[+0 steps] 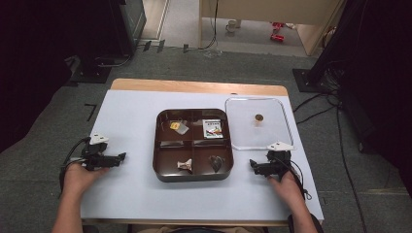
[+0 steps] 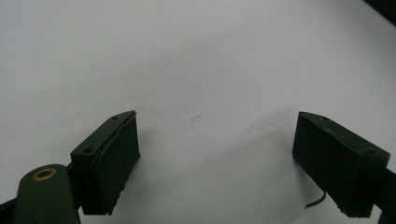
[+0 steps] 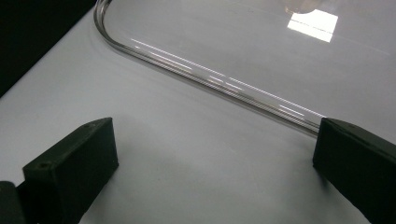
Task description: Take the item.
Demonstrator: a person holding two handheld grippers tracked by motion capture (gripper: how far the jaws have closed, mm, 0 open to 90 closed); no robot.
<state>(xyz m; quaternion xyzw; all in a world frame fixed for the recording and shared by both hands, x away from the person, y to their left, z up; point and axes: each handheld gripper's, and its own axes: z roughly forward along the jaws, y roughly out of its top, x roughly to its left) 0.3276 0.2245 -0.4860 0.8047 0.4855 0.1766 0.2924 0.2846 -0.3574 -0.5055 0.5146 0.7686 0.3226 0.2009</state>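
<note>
I hold the left gripper [image 1: 122,156] low on the bench [image 1: 131,194], fingers [image 2: 109,163] wide, nothing between | right gripper [image 1: 252,164] on the bench too, fingers [image 3: 74,168] wide, empty | brown tray [image 1: 160,167] between both grippers | clear lid [image 3: 210,79] just beyond the right gripper, beside the tray

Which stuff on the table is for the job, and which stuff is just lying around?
For the job:
- brown tray with four compartments holding small items
- clear lid beside it
- left gripper and right gripper, both open

Just lying about:
- red things on the floor beyond the table
- cables on the carpet
</note>
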